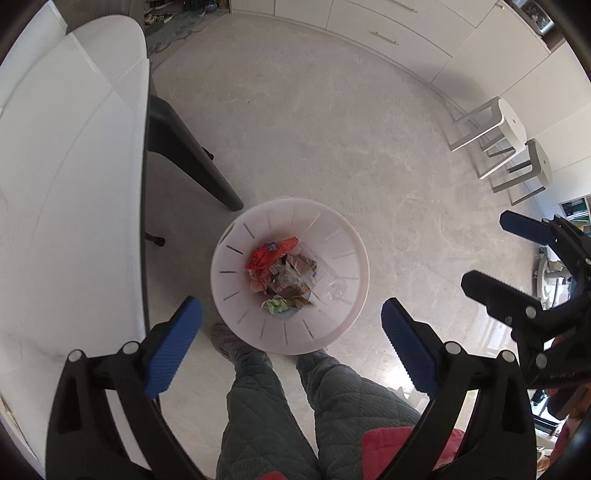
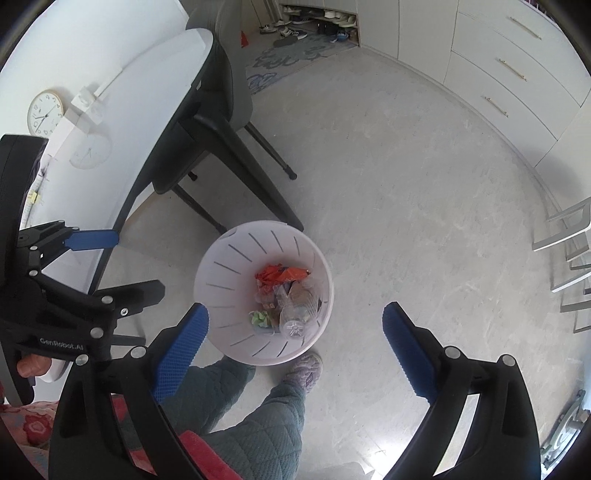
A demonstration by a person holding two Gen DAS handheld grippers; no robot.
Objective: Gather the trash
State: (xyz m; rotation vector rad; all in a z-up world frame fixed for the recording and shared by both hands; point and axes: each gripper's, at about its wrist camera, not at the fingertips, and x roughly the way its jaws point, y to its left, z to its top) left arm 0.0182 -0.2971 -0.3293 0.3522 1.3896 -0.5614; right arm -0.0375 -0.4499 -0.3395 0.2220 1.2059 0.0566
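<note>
A white slotted waste bin (image 1: pixel 343 254) stands on the floor below me, also in the right wrist view (image 2: pixel 221 266). It holds trash: an orange wrapper (image 1: pixel 267 254) (image 2: pixel 280 275), a green crumpled scrap (image 1: pixel 275 305) (image 2: pixel 260 318), brown paper and a clear plastic bottle (image 1: pixel 332 284) (image 2: pixel 295 321). My left gripper (image 1: pixel 291 343) is open and empty, high above the bin. My right gripper (image 2: pixel 295 347) is open and empty too, also above the bin. The right gripper shows in the left view (image 1: pixel 491 251), the left gripper in the right view (image 2: pixel 125 262).
A white table (image 1: pixel 70 184) (image 2: pixel 122 122) stands to the left with dark chairs (image 1: pixel 184 155) (image 2: pixel 221 125) tucked beside it. White stools (image 1: pixel 498 129) stand at the right. White cabinets (image 1: pixel 388 29) line the far wall. The person's legs and slippers (image 2: pixel 304 373) are just behind the bin.
</note>
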